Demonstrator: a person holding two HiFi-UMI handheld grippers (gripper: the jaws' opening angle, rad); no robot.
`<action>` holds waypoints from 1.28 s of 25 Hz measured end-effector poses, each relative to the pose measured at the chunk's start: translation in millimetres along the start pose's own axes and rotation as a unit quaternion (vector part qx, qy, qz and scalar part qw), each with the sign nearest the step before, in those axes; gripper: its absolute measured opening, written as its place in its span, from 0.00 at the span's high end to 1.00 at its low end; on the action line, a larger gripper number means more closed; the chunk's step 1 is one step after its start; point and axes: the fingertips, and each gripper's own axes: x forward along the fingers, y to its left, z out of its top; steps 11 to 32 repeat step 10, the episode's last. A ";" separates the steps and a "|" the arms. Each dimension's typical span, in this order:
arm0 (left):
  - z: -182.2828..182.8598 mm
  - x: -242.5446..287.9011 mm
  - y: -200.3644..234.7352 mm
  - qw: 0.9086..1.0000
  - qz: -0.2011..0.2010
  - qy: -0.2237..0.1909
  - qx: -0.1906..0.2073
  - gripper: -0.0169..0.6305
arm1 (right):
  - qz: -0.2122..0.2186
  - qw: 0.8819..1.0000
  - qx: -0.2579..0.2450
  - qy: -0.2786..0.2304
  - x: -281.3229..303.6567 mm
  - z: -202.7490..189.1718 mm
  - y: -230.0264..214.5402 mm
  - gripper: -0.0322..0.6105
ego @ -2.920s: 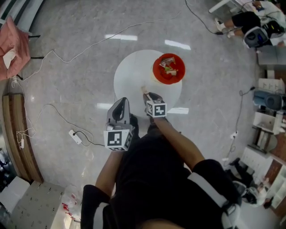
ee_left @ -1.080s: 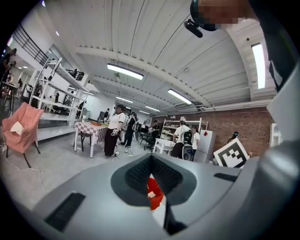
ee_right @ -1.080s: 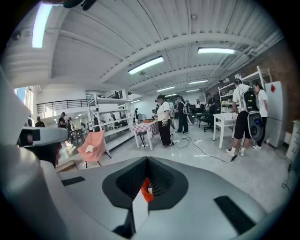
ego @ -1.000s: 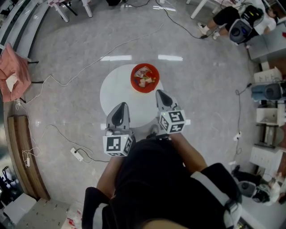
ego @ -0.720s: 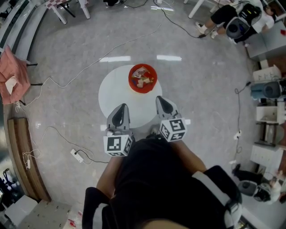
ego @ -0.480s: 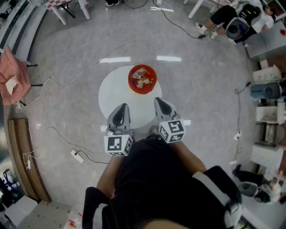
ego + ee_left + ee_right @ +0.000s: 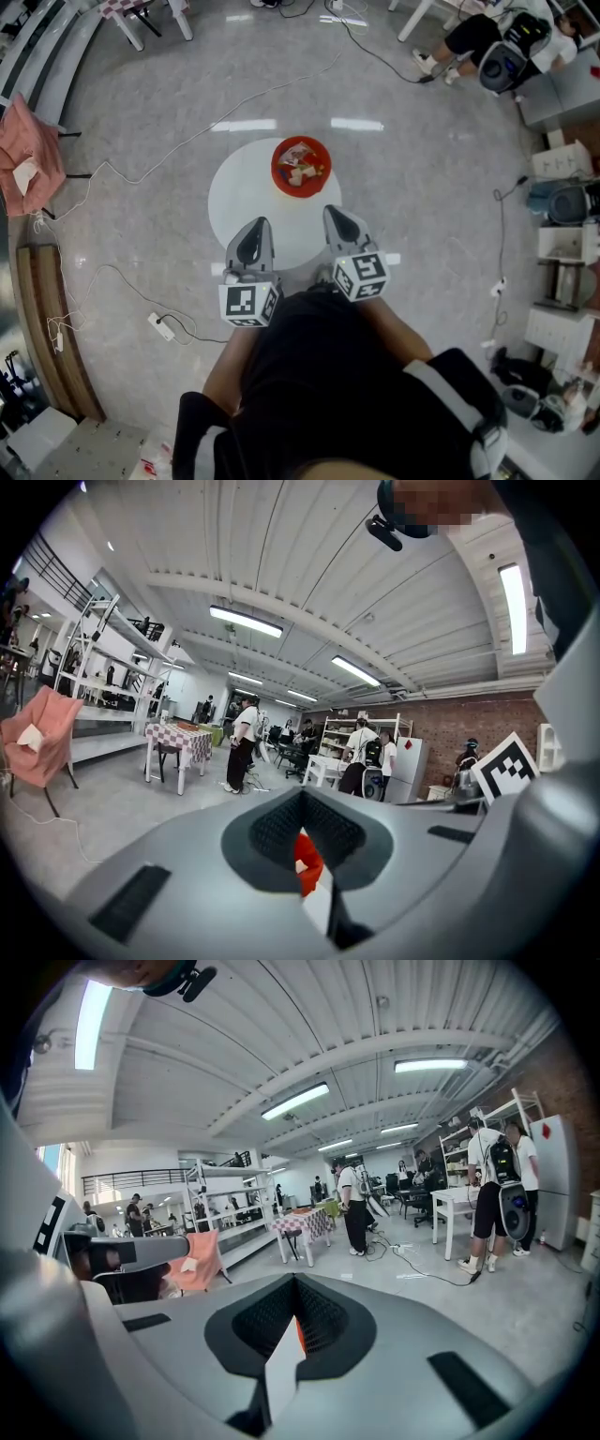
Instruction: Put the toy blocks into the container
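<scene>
A red container [image 7: 278, 176] stands on the far right part of a round white table [image 7: 242, 192], with several toy blocks [image 7: 300, 169] inside it. Any blocks lying outside it I cannot make out. My left gripper [image 7: 253, 226] hovers at the table's near edge, shut and empty. My right gripper [image 7: 331, 213] is beside it, just short of the container, also shut with nothing held. In the left gripper view the jaws [image 7: 307, 860] meet, and a red sliver of the container shows through the slit. The right gripper view shows its jaws [image 7: 292, 1335] closed to a thin line.
Cables trail over the glossy floor around the table, with a power strip [image 7: 159, 324] at lower left. A pink cloth on a chair [image 7: 28, 141] and a wooden bench [image 7: 47, 309] stand at the left. A seated person [image 7: 487, 47] and shelving [image 7: 562, 262] are at the right.
Since the earliest frame my right gripper has drawn back from beside the container to the table's near edge. In the last second it shifted slightly left; the left gripper stayed put.
</scene>
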 end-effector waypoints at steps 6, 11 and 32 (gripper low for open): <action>-2.0 -0.2 0.6 1.000 -0.001 0.000 0.000 0.99 | 0.005 1.000 0.006 0.002 1.2 -1.7 2.0 0.96; -4.0 -1.3 -0.5 1.000 -0.002 0.000 0.000 0.99 | 0.000 1.000 0.010 0.005 -0.9 -4.4 1.8 0.96; -4.0 -1.3 -0.5 1.000 -0.002 0.000 0.000 0.99 | 0.000 1.000 0.010 0.005 -0.9 -4.4 1.8 0.96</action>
